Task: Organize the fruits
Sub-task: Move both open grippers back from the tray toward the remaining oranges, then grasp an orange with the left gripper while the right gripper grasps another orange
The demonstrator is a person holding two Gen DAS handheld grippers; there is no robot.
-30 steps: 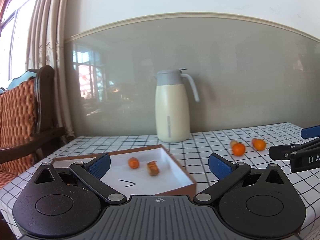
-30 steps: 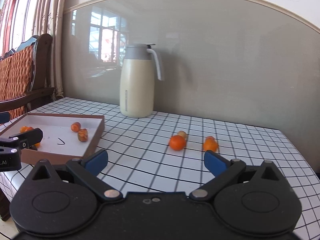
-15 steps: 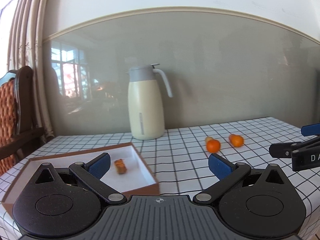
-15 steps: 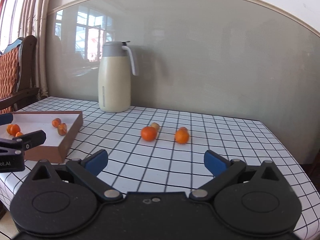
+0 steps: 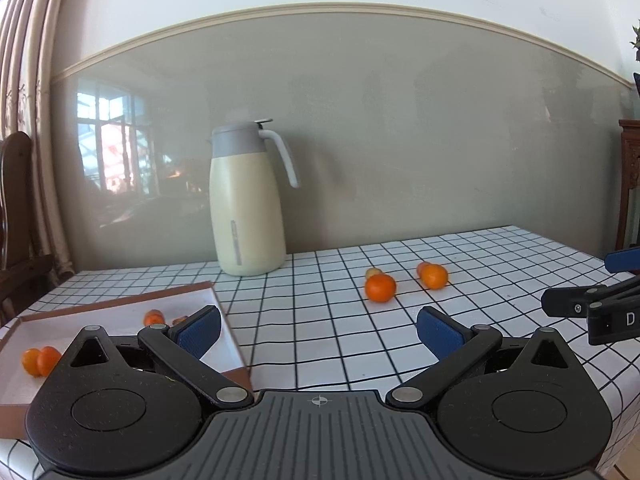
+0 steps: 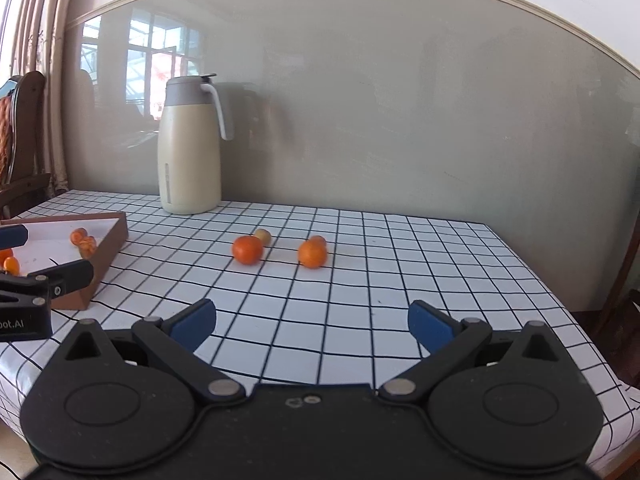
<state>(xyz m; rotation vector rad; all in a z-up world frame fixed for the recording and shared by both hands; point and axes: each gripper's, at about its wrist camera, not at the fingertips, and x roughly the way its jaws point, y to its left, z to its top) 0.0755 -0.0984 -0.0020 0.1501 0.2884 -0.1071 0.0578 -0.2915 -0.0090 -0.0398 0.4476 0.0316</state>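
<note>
Two oranges lie on the checked tablecloth: one (image 6: 247, 250) (image 5: 380, 287) with a small pale fruit (image 6: 262, 235) behind it, another (image 6: 312, 253) (image 5: 433, 275) to its right with a further fruit partly hidden behind it. A brown tray (image 5: 120, 305) (image 6: 108, 256) with a white floor holds several small oranges (image 5: 40, 360) (image 6: 82, 238) at the table's left. My left gripper (image 5: 318, 330) is open and empty by the tray's right corner. My right gripper (image 6: 312, 322) is open and empty, in front of the loose oranges.
A cream jug with a grey lid (image 5: 248, 200) (image 6: 190, 148) stands at the back against the grey wall. A wooden chair (image 6: 24, 140) and curtains are at the left. The table's right edge (image 6: 560, 280) drops off near dark wooden furniture.
Both views have swung right: the tray and jug have shifted left in view, and the loose oranges sit nearer the centre. Both grippers stay open.
</note>
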